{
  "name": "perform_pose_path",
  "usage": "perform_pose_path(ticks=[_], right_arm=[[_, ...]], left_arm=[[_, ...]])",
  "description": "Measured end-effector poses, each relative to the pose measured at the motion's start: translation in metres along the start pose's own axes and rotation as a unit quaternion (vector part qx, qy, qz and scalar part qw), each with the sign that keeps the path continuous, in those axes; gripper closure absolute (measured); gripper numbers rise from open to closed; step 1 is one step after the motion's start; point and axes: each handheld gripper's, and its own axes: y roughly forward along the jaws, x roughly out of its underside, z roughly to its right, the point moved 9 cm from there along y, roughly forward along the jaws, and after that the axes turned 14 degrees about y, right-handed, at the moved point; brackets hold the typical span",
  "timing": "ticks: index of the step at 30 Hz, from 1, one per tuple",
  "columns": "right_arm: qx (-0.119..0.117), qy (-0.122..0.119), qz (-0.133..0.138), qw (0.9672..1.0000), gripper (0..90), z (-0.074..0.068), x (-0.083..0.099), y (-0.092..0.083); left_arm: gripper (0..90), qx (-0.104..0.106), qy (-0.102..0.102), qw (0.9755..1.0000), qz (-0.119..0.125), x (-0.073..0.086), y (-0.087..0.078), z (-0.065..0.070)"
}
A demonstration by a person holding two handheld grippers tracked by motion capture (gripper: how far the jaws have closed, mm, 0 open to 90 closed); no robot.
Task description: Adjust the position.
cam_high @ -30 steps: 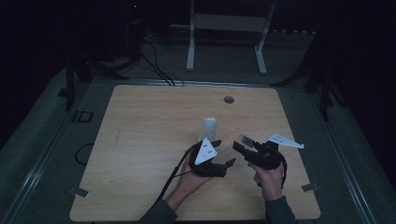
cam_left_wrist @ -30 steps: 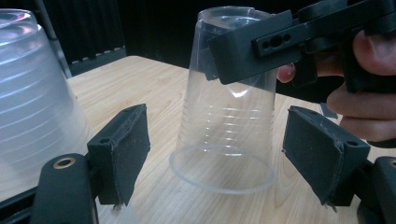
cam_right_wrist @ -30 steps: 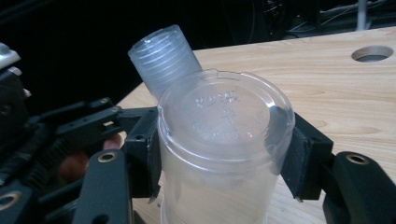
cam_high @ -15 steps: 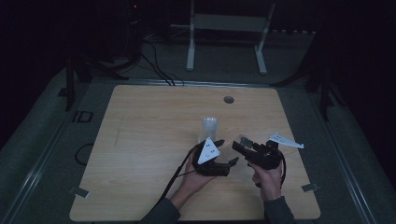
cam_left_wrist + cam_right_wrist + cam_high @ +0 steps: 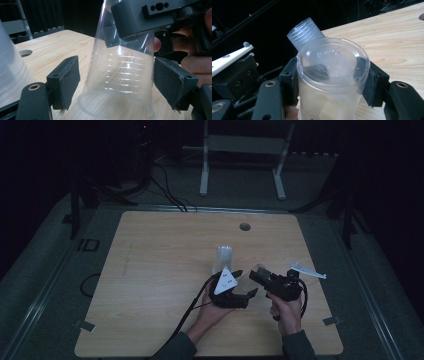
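Two clear plastic cups stand bottom-up on the wooden table (image 5: 150, 270). In the high view, one cup (image 5: 224, 257) stands alone just beyond the left gripper (image 5: 243, 290), a little right of the table's middle. The second cup (image 5: 259, 270) is just right of it, at the tip of the right gripper (image 5: 261, 276), and is hard to make out there.

In the right gripper view, the right gripper (image 5: 332, 82) has its two black jaws on either side of that cup (image 5: 329, 82), close under its upturned base; the pads press on the wall, so it is clamped. These jaws have just been closing a little further on it. The other cup (image 5: 305, 31) shows behind it, towards the dark edge of the table.

In the left gripper view, the left gripper (image 5: 115, 82) sits low, its jaws at a middling width on either side of the held cup (image 5: 122, 75). The left pad (image 5: 65, 80) stands clear of the cup's wall; the right pad (image 5: 172, 82) is at or just beside the wall, and I cannot tell whether it touches. The cup's rim is at the table. The right gripper's grey body comes in from above, with the person's fingers (image 5: 197, 67) behind it at the right. The standing cup (image 5: 12, 75) is at the left edge of that view.
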Motion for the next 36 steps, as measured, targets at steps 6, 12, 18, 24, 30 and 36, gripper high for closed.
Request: perform_pose_path(ticks=[6, 12, 18, 24, 30, 36], right_arm=[[-0.015, 0.017, 0.001, 0.9997, 41.3, 0.0000, -0.0001, -0.0004], [-0.029, 0.033, 0.002, 0.9990, 41.6, 0.0000, -0.0004, -0.0008], [-0.036, 0.041, -0.001, 0.9985, 41.7, -0.0001, 0.0010, 0.0002], [-0.037, 0.042, -0.005, 0.9984, 38.9, 0.0021, 0.0015, 0.0000], [-0.035, 0.033, -0.007, 0.9988, 35.4, 0.0015, 0.0015, -0.0010], [-0.031, 0.023, -0.012, 0.9992, 34.4, 0.0013, 0.0041, -0.0050]], left_arm=[[22.2, 0.002, -0.001, 1.0000, 0.002, 0.0017, 0.0034, 0.0010], [22.2, 0.001, -0.001, 1.0000, -0.003, 0.0042, 0.0074, 0.0019], [25.2, 0.003, 0.002, 1.0000, -0.009, 0.0061, 0.0087, 0.0021], [28.7, 0.006, 0.009, 0.9999, -0.012, 0.0063, 0.0083, 0.0040], [29.3, 0.005, 0.014, 0.9998, -0.015, 0.0063, 0.0073, 0.0035], [29.4, 0.000, 0.016, 0.9997, -0.017, 0.0071, 0.0048, 0.0001]])
